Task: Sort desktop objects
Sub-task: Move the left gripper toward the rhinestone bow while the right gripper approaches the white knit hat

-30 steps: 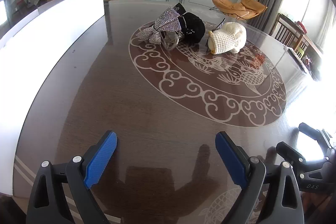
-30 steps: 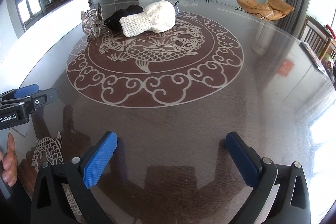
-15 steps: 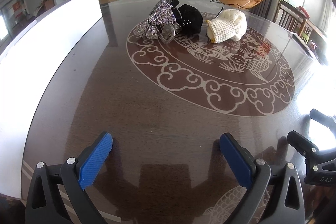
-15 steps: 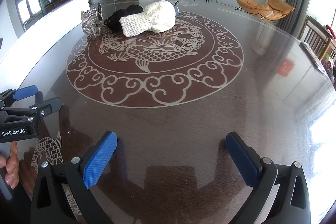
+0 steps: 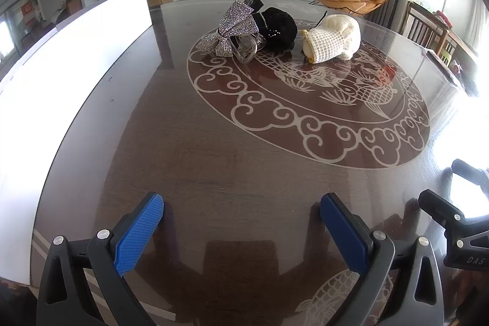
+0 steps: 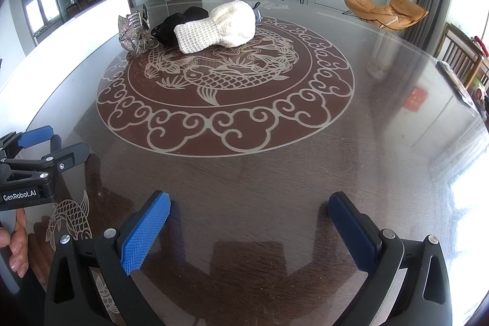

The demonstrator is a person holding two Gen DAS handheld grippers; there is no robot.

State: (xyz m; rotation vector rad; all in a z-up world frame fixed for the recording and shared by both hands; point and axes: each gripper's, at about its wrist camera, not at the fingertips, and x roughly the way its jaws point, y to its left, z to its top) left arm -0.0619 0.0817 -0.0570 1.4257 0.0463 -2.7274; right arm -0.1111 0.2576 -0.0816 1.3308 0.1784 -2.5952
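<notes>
A: What changed? Your left claw (image 5: 241,222) has just been spreading its jaws, nothing between them. Now both sit wide over bare bench (image 5: 214,161).

B: Meaning for you?

A: Probably pre-grasp; sorting not started, all three things clumped far off.

B: Left to right?

A: Far left, rhinestone bow (image 5: 230,29), glittery, stiff, on a clear plastic clip. Touching it, black fuzzy piece (image 5: 279,28), soft, beaded. Just right, cream knit pouch (image 5: 333,40), chunky ribbed, squashy.

B: Your right claw (image 6: 249,223)?

A: Spread too, empty, near edge. Bench is glossy, etched fish medallion.
</notes>
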